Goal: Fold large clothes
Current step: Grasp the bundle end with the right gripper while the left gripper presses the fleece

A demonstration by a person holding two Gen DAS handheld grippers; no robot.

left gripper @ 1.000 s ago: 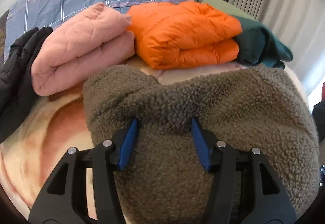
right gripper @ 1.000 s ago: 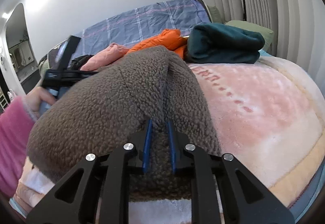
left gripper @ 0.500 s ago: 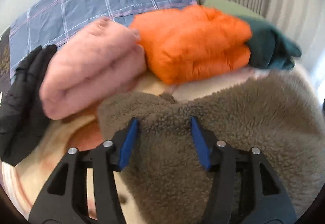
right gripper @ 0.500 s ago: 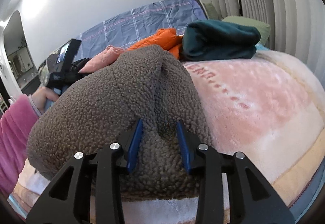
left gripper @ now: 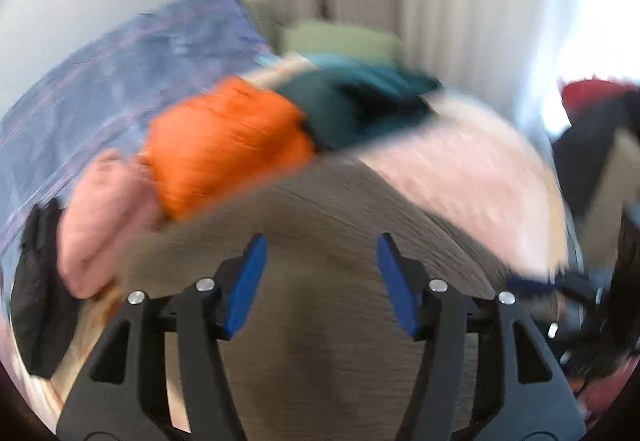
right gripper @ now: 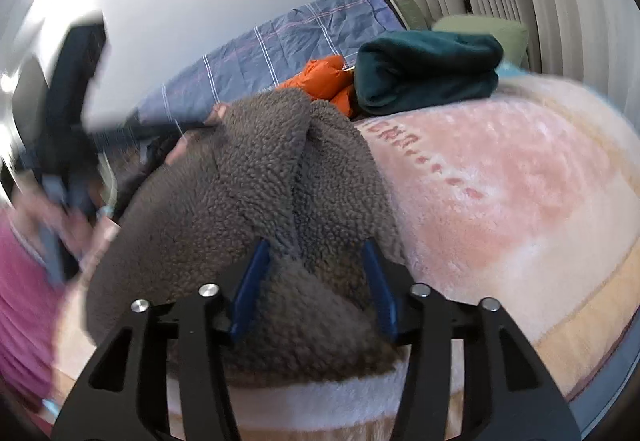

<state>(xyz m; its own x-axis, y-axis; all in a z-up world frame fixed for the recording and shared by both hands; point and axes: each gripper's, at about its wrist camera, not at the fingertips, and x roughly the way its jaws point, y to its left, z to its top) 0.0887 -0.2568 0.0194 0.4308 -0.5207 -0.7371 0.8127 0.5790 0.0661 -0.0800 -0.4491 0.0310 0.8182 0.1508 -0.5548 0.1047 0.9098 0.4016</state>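
A brown fleece garment lies bunched on the bed, with a raised fold along its middle. My right gripper sits at its near edge. Its jaws are opening, and the fold stands between the blue pads without being pinched. In the left wrist view everything is motion-blurred. There my left gripper hovers over the fleece, its jaws apart and opening slightly with nothing gripped. The right wrist view shows the left gripper's black body as a blur at the left, held by a hand with a pink sleeve.
Folded clothes line the far side of the bed: a pink one, an orange puffer and a dark green one. A black garment lies at the left. Behind are blue plaid bedding and curtains. A pink blanket covers the bed.
My right jaws have gone from shut on the fleece fold to well apart. My left gripper has lifted off the fleece and swung quickly, rolling as it went.
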